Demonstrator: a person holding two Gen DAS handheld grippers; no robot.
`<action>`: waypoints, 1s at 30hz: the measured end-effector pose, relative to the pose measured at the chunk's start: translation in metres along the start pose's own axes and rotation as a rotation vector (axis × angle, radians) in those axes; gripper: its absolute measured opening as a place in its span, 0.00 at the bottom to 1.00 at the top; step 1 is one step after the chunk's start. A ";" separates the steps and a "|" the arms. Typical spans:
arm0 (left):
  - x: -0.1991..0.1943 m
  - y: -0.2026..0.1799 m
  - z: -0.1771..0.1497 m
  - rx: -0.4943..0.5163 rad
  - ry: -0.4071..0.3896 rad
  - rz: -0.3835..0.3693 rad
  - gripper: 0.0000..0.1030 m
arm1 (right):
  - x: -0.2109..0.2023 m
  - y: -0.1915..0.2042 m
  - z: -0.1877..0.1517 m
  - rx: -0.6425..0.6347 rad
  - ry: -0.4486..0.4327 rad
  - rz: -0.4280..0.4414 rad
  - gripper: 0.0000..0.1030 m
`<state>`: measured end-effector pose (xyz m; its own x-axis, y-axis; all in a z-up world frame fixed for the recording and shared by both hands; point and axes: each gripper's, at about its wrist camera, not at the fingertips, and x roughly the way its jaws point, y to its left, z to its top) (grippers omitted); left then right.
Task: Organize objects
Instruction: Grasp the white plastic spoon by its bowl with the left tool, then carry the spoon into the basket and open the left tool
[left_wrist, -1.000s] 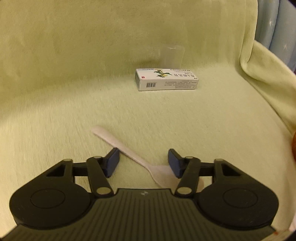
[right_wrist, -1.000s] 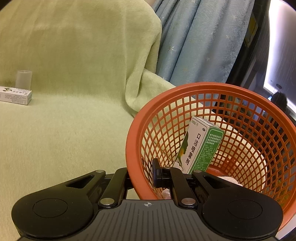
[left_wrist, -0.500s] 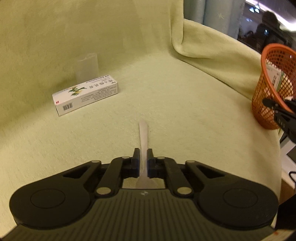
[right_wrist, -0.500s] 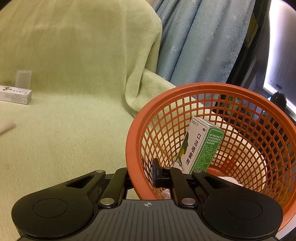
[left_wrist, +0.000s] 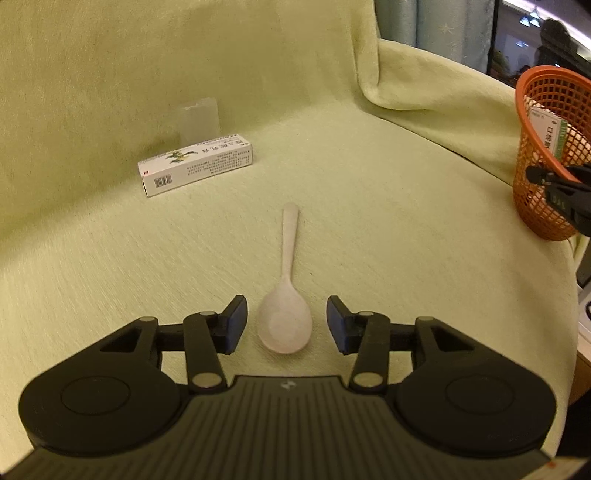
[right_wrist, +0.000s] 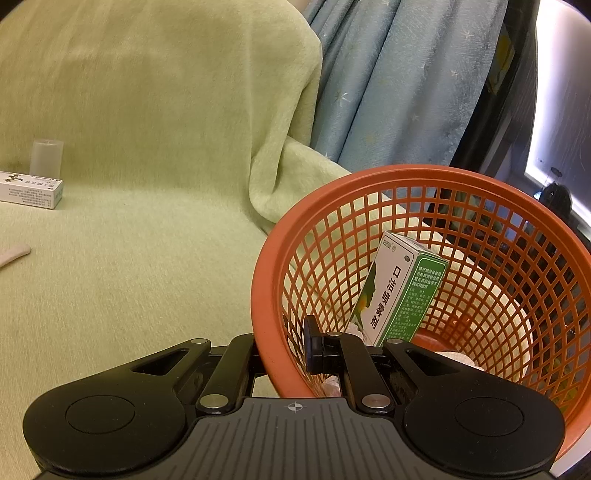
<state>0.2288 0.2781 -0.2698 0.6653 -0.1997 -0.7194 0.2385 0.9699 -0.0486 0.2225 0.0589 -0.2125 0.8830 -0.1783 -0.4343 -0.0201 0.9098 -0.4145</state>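
left gripper (left_wrist: 284, 323): jaws just opening, apart | right gripper (right_wrist: 284, 350): clamped

Pale pink spoon (left_wrist: 285, 295), white box (left_wrist: 195, 164), orange mesh basket (right_wrist: 480, 206), yellow-green blanket (left_wrist: 369, 221).

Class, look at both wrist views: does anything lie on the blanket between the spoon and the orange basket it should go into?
Nothing visible does. The spoon lies loose between the open jaws of the left hand-held gripper. Only bare green blanket stretches to the orange basket, whose rim the right hand-held gripper pinches. The white box lies well aside.
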 end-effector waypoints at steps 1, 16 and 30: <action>0.002 0.000 0.000 -0.008 0.001 0.008 0.40 | 0.000 0.000 0.000 0.000 0.000 0.000 0.05; 0.005 -0.011 -0.001 0.086 0.013 0.065 0.27 | 0.001 -0.002 0.001 0.010 -0.001 -0.001 0.05; -0.023 -0.017 0.038 0.109 -0.034 -0.023 0.27 | 0.001 -0.003 0.002 0.013 -0.001 -0.001 0.05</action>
<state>0.2367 0.2603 -0.2262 0.6819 -0.2279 -0.6950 0.3284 0.9445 0.0125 0.2242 0.0570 -0.2106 0.8834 -0.1789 -0.4331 -0.0132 0.9144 -0.4046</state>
